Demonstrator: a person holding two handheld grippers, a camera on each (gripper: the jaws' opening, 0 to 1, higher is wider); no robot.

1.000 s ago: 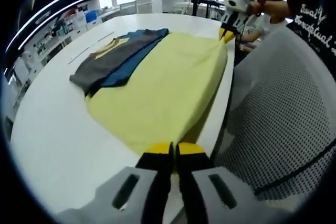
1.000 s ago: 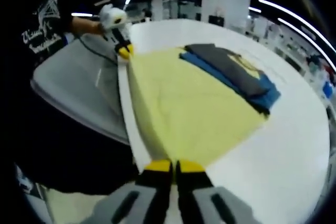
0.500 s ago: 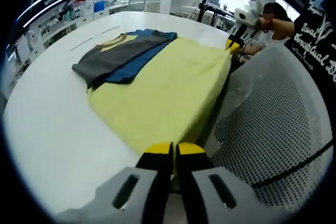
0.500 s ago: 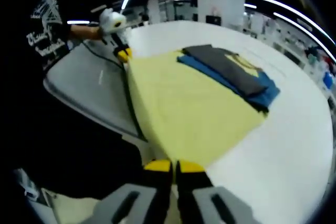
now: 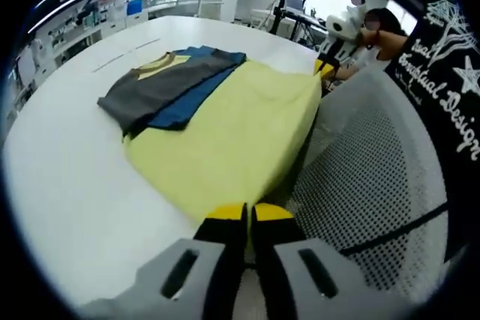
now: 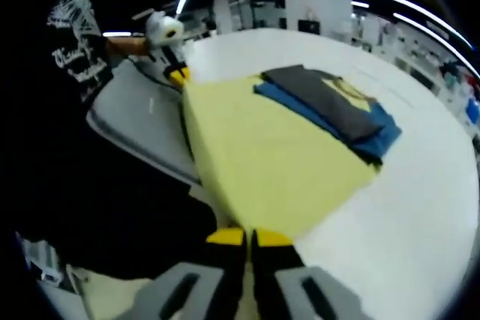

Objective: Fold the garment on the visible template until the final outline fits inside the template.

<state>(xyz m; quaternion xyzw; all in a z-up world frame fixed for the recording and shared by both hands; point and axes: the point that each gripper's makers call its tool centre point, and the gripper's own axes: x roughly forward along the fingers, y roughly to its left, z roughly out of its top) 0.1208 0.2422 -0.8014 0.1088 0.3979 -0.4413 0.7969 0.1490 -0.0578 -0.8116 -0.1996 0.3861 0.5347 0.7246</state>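
Two grippers, both clamped on the near hem of the yellow garment (image 5: 232,133), and the fold is barely begun. Left gripper (image 5: 246,215) has its yellow tips pinched together on one hem corner; right gripper (image 6: 241,238) is closed the same way on the other corner. Between them the cloth is stretched taut, drawn just off the near edge of the white table (image 5: 67,162), its far part lying flat on the top. Beyond the yellow garment, partly over its far side, sits a stack of a grey garment (image 5: 154,88) on a blue one (image 5: 187,99). I'd judge every fold is ahead; no template outline can be made out. Left gripper view adds a mesh chair back (image 5: 375,177) beside the table; right gripper view adds the person's dark shirt (image 6: 82,133).
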